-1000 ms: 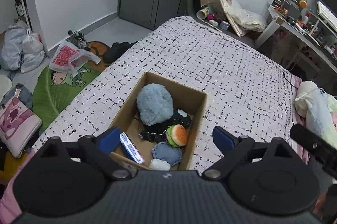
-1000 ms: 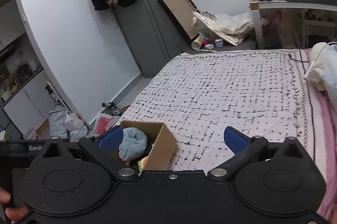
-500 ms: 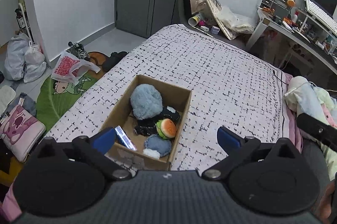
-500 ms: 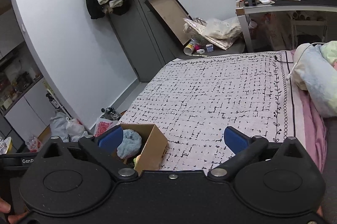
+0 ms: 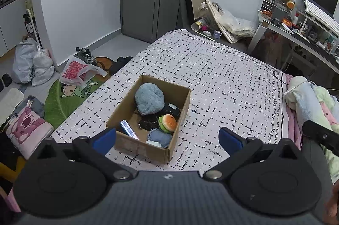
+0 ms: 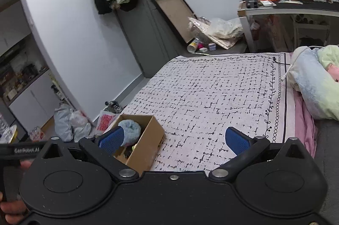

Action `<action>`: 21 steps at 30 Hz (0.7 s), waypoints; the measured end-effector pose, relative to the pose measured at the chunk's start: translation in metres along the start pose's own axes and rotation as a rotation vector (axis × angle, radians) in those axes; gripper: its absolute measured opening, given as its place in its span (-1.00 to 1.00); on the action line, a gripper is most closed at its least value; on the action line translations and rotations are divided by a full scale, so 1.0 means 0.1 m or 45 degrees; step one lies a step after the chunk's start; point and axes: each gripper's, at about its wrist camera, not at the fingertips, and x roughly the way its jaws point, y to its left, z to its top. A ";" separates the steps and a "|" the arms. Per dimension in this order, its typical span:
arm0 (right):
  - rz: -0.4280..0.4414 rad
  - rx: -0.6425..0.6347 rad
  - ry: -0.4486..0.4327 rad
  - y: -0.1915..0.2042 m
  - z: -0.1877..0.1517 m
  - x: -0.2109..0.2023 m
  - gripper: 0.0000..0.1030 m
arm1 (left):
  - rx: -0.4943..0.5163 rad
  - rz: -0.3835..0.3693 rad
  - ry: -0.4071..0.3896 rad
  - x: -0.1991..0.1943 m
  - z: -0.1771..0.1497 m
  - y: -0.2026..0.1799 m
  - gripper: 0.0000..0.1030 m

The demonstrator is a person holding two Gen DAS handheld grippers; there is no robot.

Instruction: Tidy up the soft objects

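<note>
An open cardboard box point(image 5: 180, 117) sits on the patterned bedspread point(image 5: 222, 76). Inside lie a fluffy blue plush point(image 5: 149, 101), a small burger plush point(image 5: 167, 122), a flat blue round plush point(image 5: 159, 136), a dark soft item point(image 5: 154, 119) and a blue-and-white packet point(image 5: 128, 129). My left gripper point(image 5: 167, 139) is open and empty, held above and behind the box's near end. My right gripper point(image 6: 173, 140) is open and empty, to the right of the box point(image 6: 146, 146), where the blue plush point(image 6: 130, 129) shows.
A rolled pastel blanket point(image 6: 313, 89) lies at the bed's right side. The floor left of the bed holds plastic bags point(image 5: 34, 64), a green mat point(image 5: 65, 100) and a pink cushion point(image 5: 27, 129). A cluttered desk point(image 5: 300, 32) stands at the far right.
Both grippers have pulled back and risen away from the box, so the box looks smaller and farther. Both stay open and empty. The box contents have not moved.
</note>
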 end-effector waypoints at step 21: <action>0.060 -0.098 0.098 0.10 0.03 -0.07 1.00 | 0.057 0.011 -0.004 -0.10 -0.11 -0.14 0.99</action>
